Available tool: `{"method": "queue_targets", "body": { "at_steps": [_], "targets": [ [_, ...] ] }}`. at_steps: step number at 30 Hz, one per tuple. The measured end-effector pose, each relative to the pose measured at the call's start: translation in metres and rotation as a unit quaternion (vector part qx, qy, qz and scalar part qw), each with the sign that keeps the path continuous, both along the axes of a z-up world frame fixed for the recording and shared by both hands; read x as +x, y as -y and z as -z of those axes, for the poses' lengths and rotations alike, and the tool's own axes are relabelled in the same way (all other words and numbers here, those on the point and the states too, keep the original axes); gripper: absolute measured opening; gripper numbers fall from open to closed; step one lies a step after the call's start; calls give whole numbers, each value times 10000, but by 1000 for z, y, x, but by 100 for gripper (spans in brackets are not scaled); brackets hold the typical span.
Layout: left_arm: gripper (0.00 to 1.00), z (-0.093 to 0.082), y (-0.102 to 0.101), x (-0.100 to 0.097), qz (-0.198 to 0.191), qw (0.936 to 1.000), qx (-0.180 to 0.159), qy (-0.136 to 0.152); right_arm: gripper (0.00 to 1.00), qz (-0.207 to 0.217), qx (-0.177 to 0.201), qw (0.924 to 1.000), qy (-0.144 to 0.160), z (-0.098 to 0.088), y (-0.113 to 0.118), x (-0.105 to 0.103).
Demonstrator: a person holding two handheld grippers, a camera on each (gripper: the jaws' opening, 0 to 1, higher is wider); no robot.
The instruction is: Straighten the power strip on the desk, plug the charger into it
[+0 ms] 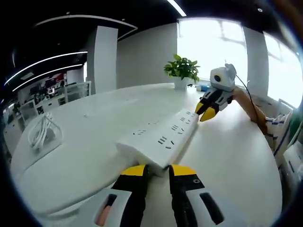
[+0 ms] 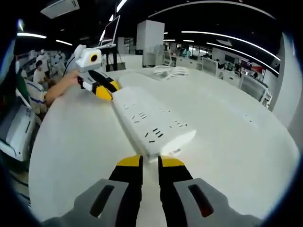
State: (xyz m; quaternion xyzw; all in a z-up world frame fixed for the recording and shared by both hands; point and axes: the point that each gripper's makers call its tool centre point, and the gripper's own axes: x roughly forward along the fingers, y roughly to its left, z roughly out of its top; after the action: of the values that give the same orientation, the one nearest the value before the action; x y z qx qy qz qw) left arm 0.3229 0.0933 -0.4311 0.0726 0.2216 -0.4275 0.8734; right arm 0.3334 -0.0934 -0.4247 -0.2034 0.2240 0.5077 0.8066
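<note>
Two grippers holding a power strip by its ends

The left gripper point(image 1: 158, 169) and right gripper point(image 2: 150, 161) are each clamping one end of the power strip point(image 1: 163, 135), lying on the white desk point(image 1: 85, 142), coiled cable point(image 1: 42, 132) far left.

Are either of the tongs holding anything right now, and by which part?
Both tongs are at the power strip: the left tongs clamp one short end, the right tongs the opposite end. Actual contact at the tips is hard to confirm.
</note>
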Motion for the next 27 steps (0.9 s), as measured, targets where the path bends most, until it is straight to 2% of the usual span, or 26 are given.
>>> {"method": "queue_targets", "body": {
  "at_steps": [5, 10, 16, 23, 24, 27],
  "targets": [
    [20, -2, -2, 2, -14, 10000, 52, 66, 15, 316, -53, 9994, 150, -4, 16, 3],
    [23, -5, -8, 3, -94, 9999, -42, 21, 15, 744, -126, 9965, 350, -13, 45, 4],
    [22, -28, -10, 5, -156, 9986, -296, 402, 15, 1216, -120, 9915, 450, -28, 82, 1],
    [22, -39, -16, 9, -320, 9967, -497, 552, 16, 1886, -93, 9797, 676, -45, 126, 3],
    [23, -40, -17, 10, -344, 9966, -500, 556, 17, 2100, -115, 9746, 773, -49, 138, 4],
    [23, -43, -20, 12, -424, 9958, -565, 589, 17, 2382, -119, 9668, 920, -56, 159, 1]
  ]
}}
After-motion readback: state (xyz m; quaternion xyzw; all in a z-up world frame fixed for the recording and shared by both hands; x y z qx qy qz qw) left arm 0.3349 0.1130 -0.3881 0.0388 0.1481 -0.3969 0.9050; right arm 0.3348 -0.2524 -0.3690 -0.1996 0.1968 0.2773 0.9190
